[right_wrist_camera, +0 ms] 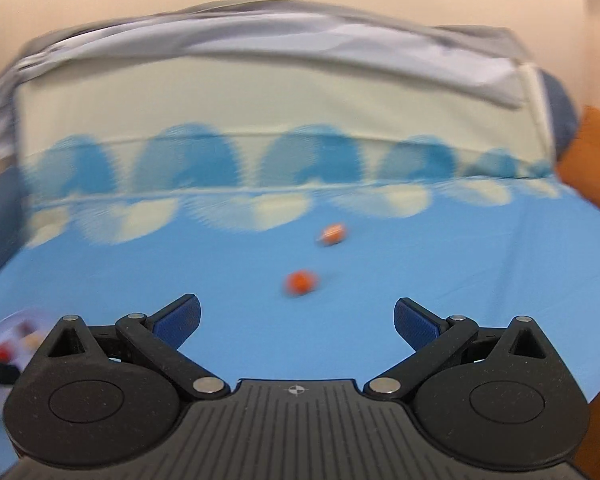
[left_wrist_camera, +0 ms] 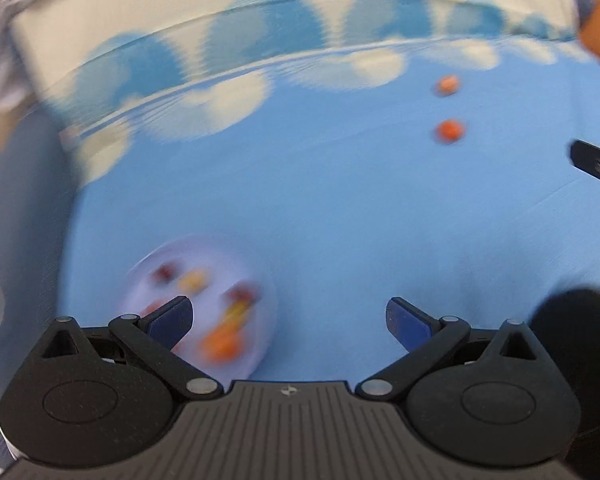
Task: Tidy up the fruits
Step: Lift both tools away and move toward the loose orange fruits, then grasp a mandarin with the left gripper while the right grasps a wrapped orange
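1. A blue cloth (right_wrist_camera: pixel 380 280) with pale cloud shapes along its far edge covers the surface; a beige wall fills the top of the right view.
2. Left gripper (left_wrist_camera: pixel 289 318) spread wide, empty; blurred plate (left_wrist_camera: pixel 256 280) of fruits (left_wrist_camera: pixel 224 344) lower left.
3. Right gripper (right_wrist_camera: pixel 297 318) spread wide, empty; two orange fruits (right_wrist_camera: pixel 300 282) lie mid-frame, apart.

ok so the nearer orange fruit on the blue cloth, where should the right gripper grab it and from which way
Grip the nearer orange fruit across its middle. It looks small and roundish, so any width should do. It lies alone on the blue cloth, apart from the farther fruit, so come straight ahead and down with the right gripper, its jaws already open. Blur hides finer shape.
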Action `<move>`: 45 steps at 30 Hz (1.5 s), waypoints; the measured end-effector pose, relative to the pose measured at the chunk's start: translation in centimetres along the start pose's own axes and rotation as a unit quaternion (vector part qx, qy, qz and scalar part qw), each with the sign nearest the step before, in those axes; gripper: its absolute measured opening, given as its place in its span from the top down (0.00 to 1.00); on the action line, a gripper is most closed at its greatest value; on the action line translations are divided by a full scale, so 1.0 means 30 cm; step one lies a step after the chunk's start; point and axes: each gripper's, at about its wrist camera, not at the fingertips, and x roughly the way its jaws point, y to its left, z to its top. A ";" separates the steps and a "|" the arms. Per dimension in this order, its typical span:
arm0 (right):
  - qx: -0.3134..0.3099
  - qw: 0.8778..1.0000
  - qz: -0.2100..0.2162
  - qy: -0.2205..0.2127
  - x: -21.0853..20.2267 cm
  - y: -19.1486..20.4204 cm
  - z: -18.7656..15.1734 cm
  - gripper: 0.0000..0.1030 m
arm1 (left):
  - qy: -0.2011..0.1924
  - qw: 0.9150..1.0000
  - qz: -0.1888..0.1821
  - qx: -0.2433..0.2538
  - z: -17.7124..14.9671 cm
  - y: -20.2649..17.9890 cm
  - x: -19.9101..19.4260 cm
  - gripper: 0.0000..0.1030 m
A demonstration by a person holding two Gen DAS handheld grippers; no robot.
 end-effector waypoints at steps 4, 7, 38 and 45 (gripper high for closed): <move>0.002 1.000 -0.005 -0.017 0.207 -0.200 0.066 0.01 | -0.022 0.997 -0.048 0.059 0.174 -0.219 0.168 0.00; 0.000 1.000 0.012 -0.012 0.411 -0.319 0.088 0.01 | -0.015 0.993 -0.077 0.088 0.293 -0.363 0.330 0.00; -0.026 0.998 0.049 0.038 1.163 -0.304 0.084 0.62 | -0.044 0.980 -0.159 0.108 0.613 -0.499 0.756 0.64; 0.004 0.999 0.029 -0.019 0.765 -0.304 0.092 0.62 | -0.083 0.984 -0.132 0.083 0.515 -0.336 0.459 0.64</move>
